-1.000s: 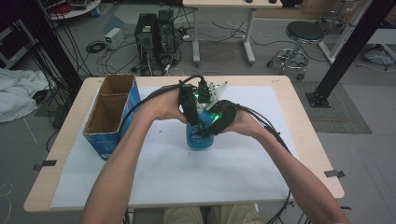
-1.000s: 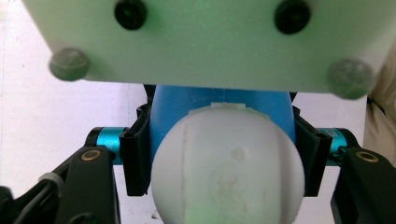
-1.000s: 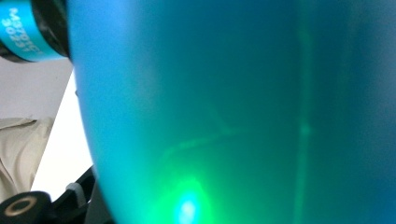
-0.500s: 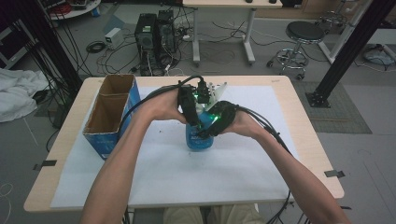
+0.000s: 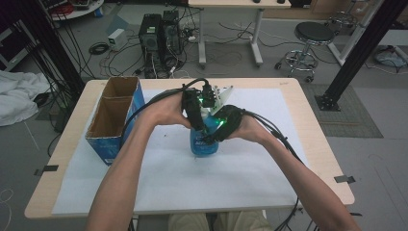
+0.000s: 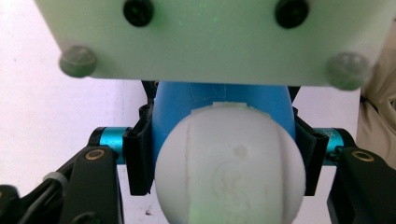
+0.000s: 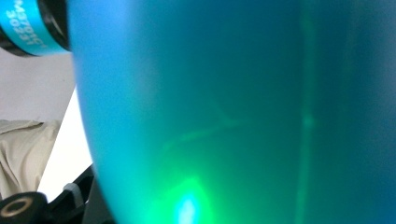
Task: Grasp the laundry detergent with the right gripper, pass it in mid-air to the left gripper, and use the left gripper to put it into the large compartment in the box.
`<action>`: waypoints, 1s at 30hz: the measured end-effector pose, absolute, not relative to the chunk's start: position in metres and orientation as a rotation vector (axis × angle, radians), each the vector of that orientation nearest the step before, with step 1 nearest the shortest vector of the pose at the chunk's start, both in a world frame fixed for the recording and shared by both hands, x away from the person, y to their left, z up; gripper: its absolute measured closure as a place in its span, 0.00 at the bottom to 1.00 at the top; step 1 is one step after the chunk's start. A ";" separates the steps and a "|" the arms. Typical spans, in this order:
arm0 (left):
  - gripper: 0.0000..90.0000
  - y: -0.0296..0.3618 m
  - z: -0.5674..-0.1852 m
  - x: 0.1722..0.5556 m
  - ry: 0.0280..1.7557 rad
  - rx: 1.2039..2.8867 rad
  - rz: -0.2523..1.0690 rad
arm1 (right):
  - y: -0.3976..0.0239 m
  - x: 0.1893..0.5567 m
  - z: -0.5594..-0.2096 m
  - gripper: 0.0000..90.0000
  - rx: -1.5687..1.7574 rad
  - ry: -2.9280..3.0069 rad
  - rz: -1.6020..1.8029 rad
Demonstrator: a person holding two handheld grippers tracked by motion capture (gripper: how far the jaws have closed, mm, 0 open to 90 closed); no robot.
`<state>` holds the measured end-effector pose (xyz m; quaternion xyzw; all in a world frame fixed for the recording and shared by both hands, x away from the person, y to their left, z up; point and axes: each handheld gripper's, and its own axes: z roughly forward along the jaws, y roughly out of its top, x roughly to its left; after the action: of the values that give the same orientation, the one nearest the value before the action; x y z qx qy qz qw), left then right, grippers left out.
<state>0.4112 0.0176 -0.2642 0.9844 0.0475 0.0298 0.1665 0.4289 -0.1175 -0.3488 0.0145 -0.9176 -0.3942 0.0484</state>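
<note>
Blue bottle (image 5: 201,140) stood upright on bench (image 5: 308,144), right of cardboard box (image 5: 113,120). Neck below white cap (image 6: 229,163) clamped by left tool (image 5: 195,113). Body pressed by right tool (image 5: 219,130), jaws lately eased slightly.

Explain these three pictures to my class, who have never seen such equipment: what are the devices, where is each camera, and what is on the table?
There is no robot here. A person sits at a table with a hand-held claw in each hand. The wide picture comes from a camera fixed above the table. The other two come from small cameras riding on the claws.

On the table's white sheet stand a blue bottle and an open cardboard box.

The left claw grips the bottle's neck just under its white cap, as its own close-up picture shows. The right claw appears to hold the bottle's body, which is the blue blur in its camera.
</note>
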 end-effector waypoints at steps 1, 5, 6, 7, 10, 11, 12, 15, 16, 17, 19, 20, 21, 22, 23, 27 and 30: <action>0.42 0.018 -0.265 0.411 0.137 2.801 0.081 | -0.117 0.429 -0.349 0.49 0.041 -2.798 -1.199; 0.42 0.019 -0.266 0.411 0.143 2.800 0.074 | -0.116 0.428 -0.350 0.48 0.039 -2.795 -1.192; 0.42 0.019 -0.266 0.411 0.144 2.802 0.073 | -0.116 0.428 -0.350 0.48 0.041 -2.796 -1.192; 0.42 0.019 -0.266 0.411 0.138 2.802 0.076 | -0.116 0.428 -0.350 0.48 0.041 -2.794 -1.191; 0.42 0.019 -0.265 0.411 0.144 2.799 0.074 | -0.116 0.428 -0.351 0.47 0.036 -2.792 -1.192; 0.42 0.020 -0.265 0.411 0.150 2.800 0.071 | -0.115 0.428 -0.351 0.47 0.038 -2.796 -1.192; 0.42 0.020 -0.266 0.411 0.149 2.806 0.068 | -0.115 0.428 -0.352 0.46 0.035 -2.797 -1.189; 0.42 0.021 -0.268 0.411 0.160 2.809 0.067 | -0.115 0.429 -0.353 0.45 0.036 -2.809 -1.189; 0.42 0.022 -0.269 0.411 0.161 2.810 0.066 | -0.115 0.429 -0.353 0.45 0.033 -2.790 -1.189; 0.42 0.022 -0.269 0.411 0.168 2.808 0.065 | -0.115 0.429 -0.353 0.44 0.033 -2.789 -1.192; 0.42 0.022 -0.270 0.411 0.168 2.808 0.061 | -0.115 0.429 -0.353 0.43 0.031 -2.789 -1.194; 0.42 0.022 -0.270 0.411 0.168 2.810 0.058 | -0.115 0.429 -0.354 0.42 0.030 -2.790 -1.192; 0.42 0.022 -0.271 0.410 0.171 2.809 0.059 | -0.115 0.429 -0.354 0.42 0.030 -2.789 -1.192; 0.42 0.022 -0.271 0.411 0.168 2.813 0.059 | -0.115 0.429 -0.354 0.42 0.029 -2.789 -1.194; 0.42 0.022 -0.270 0.411 0.163 2.815 0.061 | -0.115 0.429 -0.353 0.41 0.030 -2.789 -1.197; 0.42 0.023 -0.270 0.411 0.161 2.817 0.053 | -0.115 0.430 -0.353 0.38 0.025 -2.809 -1.200; 0.42 0.023 -0.270 0.411 0.160 2.814 0.053 | -0.116 0.429 -0.352 0.37 0.023 -2.808 -1.197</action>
<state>0.4106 0.0229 -0.2695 0.9852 0.0559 0.0187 0.1607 0.4292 -0.1158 -0.3523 0.0077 -0.9190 -0.3916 0.0444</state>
